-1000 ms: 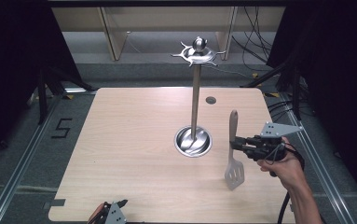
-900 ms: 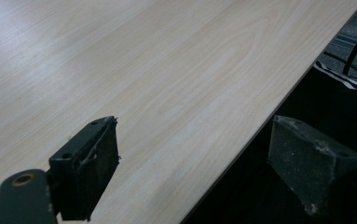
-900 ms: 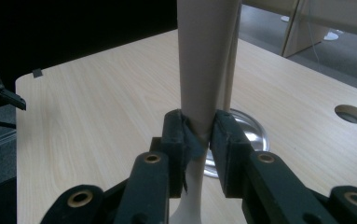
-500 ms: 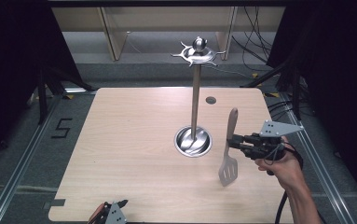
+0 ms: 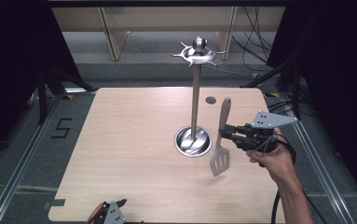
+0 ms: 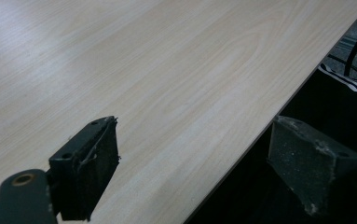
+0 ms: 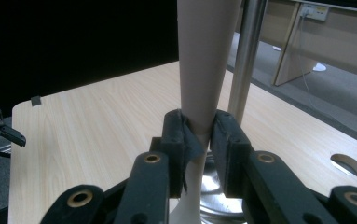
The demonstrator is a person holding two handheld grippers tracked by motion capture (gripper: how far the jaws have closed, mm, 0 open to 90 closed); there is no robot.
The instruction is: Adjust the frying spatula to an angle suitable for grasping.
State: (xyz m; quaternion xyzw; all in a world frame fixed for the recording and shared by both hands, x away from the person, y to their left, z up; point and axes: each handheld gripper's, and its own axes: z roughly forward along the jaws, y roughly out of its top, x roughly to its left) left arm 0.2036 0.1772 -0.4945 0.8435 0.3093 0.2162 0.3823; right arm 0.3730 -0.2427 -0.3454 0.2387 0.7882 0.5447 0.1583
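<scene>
1. the rack [image 5: 194, 93] stands on the table [image 5: 120, 154], right of centre.
2. the spatula [image 5: 221, 140] hangs upright just right of the rack's base, clear of the tabletop.
3. a hole [image 5: 210, 100] lies behind the spatula.

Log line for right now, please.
right gripper: shut on spatula, upright, lifted | left gripper: open at table edge | rack: hooks bare

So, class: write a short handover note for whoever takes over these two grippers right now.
Right gripper: shut on the spatula handle, blade hanging down clear of the table, beside the rack.
Left gripper: open, holding nothing, at the near table edge.
Done: spatula picked up.
Left: probably hang it on one of the rack's top hooks, all bare.
</scene>
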